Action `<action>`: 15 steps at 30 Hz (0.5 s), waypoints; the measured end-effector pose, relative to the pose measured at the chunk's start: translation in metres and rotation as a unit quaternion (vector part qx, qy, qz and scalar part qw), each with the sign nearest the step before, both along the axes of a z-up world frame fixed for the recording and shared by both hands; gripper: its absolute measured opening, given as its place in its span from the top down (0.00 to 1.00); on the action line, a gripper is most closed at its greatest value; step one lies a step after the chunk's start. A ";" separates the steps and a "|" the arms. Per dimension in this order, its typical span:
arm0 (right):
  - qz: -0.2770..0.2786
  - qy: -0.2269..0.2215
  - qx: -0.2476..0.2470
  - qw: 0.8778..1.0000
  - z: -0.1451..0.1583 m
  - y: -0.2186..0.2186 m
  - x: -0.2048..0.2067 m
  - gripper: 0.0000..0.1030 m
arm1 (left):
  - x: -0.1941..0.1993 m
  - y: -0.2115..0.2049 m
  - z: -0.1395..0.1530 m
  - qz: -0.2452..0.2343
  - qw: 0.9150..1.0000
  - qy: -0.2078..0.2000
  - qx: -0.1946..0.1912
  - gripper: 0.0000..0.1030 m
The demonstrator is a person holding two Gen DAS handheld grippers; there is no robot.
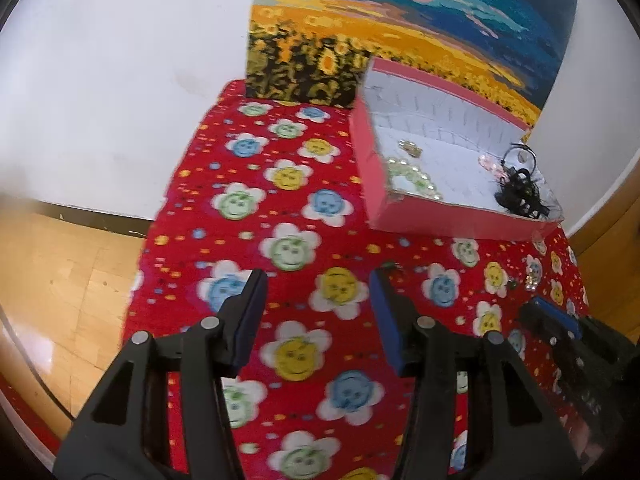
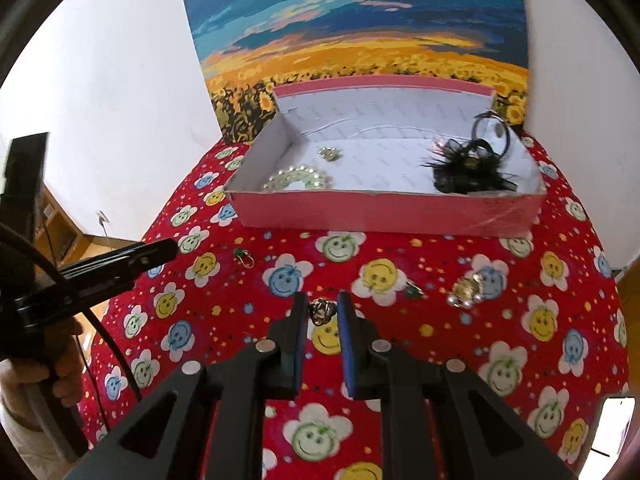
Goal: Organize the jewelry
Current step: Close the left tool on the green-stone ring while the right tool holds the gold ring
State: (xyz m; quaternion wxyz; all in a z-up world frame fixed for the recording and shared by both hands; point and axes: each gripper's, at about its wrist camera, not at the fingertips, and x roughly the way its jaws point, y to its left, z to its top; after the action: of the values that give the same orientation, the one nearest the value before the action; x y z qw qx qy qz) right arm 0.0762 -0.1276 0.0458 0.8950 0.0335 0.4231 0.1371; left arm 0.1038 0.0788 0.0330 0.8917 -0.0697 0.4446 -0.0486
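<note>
- My right tool (image 2: 322,312) sat low in the centre of the right wrist view, its two fingers drawn in on a small dark-and-gold trinket (image 2: 321,311); whether the pads truly pinched it or only flanked it, I could not tell.
- My left tool (image 1: 316,292) hung with its fingers spread wide apart over the red smiley-flower cloth (image 1: 256,240), with nothing between them.
- The pink box (image 2: 384,212) stood on the worktop in the upper middle of the right view, in front of a sunflower painting (image 2: 352,20).
- Inside it a pearl bracelet (image 2: 298,179) lay at the near left, partly cut off by the front wall, and a small gold piece (image 2: 329,153) behind it.
- A black feathery hair piece (image 2: 472,166) filled the box's right end, tangled with a ring-shaped item I could not identify.
- On the cloth, right of centre, lay a pearl-and-gold brooch (image 2: 466,290); a small green piece (image 2: 414,290) was beside it, too small to name.
- Another green-and-gold bit (image 2: 244,257) lay at left of centre.
- In the left view everything was blurred, and my right tool showed only at the lower right edge, cut off.
</note>
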 end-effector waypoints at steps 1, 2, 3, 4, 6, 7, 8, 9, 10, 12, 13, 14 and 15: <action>0.001 -0.001 0.004 1.000 0.000 -0.003 -0.002 0.84 | 0.001 -0.007 -0.001 -0.004 1.000 0.002 0.002 0.56; 0.001 -0.003 0.006 1.000 0.000 -0.005 -0.003 0.84 | 0.002 -0.013 -0.001 -0.008 1.000 0.002 0.005 0.56; 0.001 -0.005 0.007 1.000 0.000 -0.008 -0.004 0.84 | 0.003 -0.018 -0.002 -0.012 1.000 0.003 0.008 0.56; 0.000 -0.007 0.010 1.000 0.000 -0.011 -0.005 0.84 | 0.004 -0.022 -0.002 -0.015 1.000 0.002 0.010 0.56; -0.002 -0.009 0.016 1.000 0.001 -0.016 -0.005 0.84 | 0.005 -0.036 -0.004 -0.027 0.999 0.000 0.023 0.56; -0.004 -0.009 0.021 1.000 0.000 -0.020 -0.005 0.84 | 0.005 -0.040 -0.005 -0.030 0.999 -0.001 0.028 0.56; -0.007 -0.009 0.024 1.000 0.000 -0.024 -0.007 0.84 | 0.007 -0.045 -0.007 -0.034 0.999 -0.001 0.036 0.56; -0.009 -0.009 0.027 1.000 -0.001 -0.027 -0.008 0.84 | 0.009 -0.051 -0.009 -0.039 0.998 0.000 0.044 0.56; -0.012 -0.008 0.031 0.999 -0.002 -0.031 -0.008 0.84 | 0.011 -0.055 -0.011 -0.043 0.998 0.001 0.050 0.56; -0.016 -0.003 0.037 0.999 -0.005 -0.035 -0.006 0.84 | 0.014 -0.063 -0.015 -0.049 0.997 0.001 0.062 0.56; -0.018 0.002 0.041 0.999 -0.007 -0.037 -0.005 0.84 | 0.015 -0.065 -0.017 -0.050 0.996 0.001 0.067 0.56; -0.018 0.007 0.045 0.999 -0.009 -0.039 -0.004 0.84 | 0.016 -0.067 -0.019 -0.050 0.996 0.003 0.073 0.57; -0.017 0.012 0.049 0.999 -0.011 -0.039 -0.003 0.84 | 0.017 -0.069 -0.020 -0.051 0.996 0.004 0.074 0.58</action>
State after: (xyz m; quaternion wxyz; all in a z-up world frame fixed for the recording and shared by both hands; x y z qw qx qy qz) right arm 0.0730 -0.1671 0.0349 0.8895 0.0863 0.4257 0.1417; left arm 0.1213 0.0101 0.0128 0.8892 0.0191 0.4531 -0.0603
